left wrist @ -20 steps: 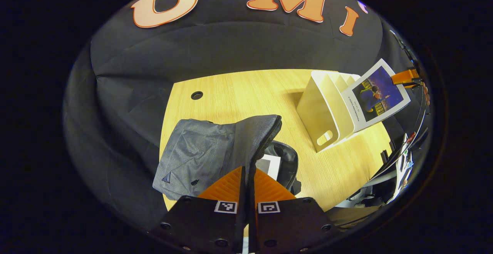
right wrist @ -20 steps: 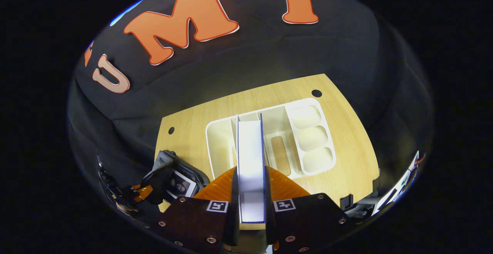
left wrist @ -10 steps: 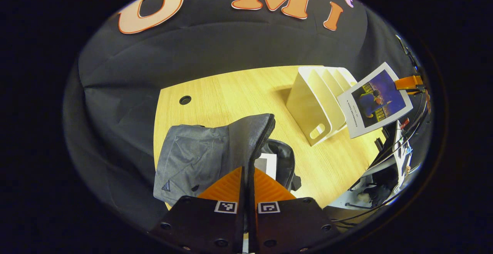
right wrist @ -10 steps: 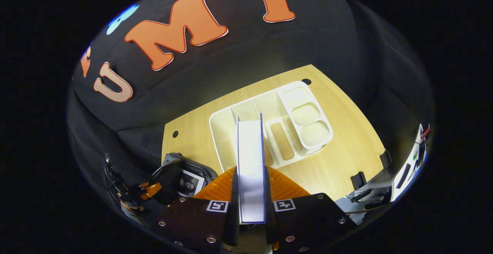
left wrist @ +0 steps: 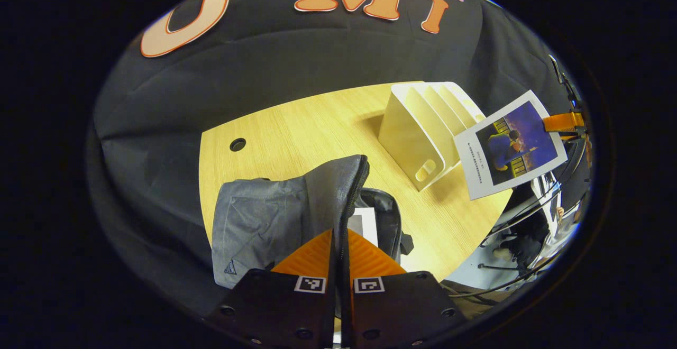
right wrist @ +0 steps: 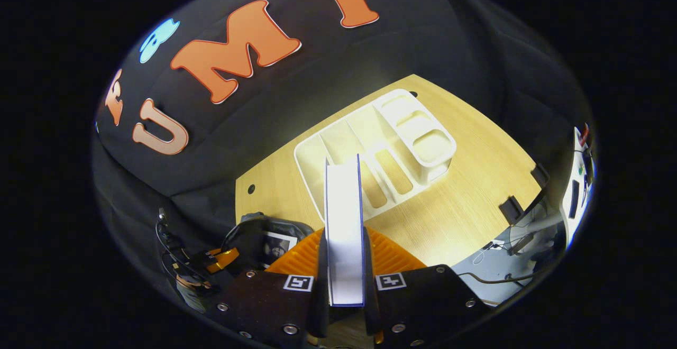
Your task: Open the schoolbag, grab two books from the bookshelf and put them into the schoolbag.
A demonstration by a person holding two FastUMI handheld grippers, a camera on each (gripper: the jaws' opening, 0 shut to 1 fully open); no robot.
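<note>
- Left gripper view: the left tool (left wrist: 339,248) has its two fingers pressed together on the zipper edge of the grey schoolbag (left wrist: 275,214) and holds the flap up, so the mouth is open at the near side of the tabletop (left wrist: 296,127). A first book (left wrist: 365,224) shows as a white patch inside the mouth. The bag cloth is soft and light, I judge; it will sag if let go, so the stiff zipper edge is the good place to hold.
- At the far right, the right tool (left wrist: 561,122) carries the second book (left wrist: 510,145) in the air, just in front of the white bookshelf (left wrist: 423,127). Compared with one second ago, the shelf and book sit more to the left and the book hangs lower, nearer to the bag side.
- Right gripper view: the right tool (right wrist: 345,256) pinches the second book (right wrist: 344,217) by its two covers, page edge up. It looks thin, stiff and fairly light, but the covers may be smooth, so a grip deep on the covers seems safest.
- The bookshelf (right wrist: 370,153) now lies farther away and more tilted than before, and the open schoolbag (right wrist: 264,235) with the left tool (right wrist: 219,259) comes more into view at the near left.
</note>
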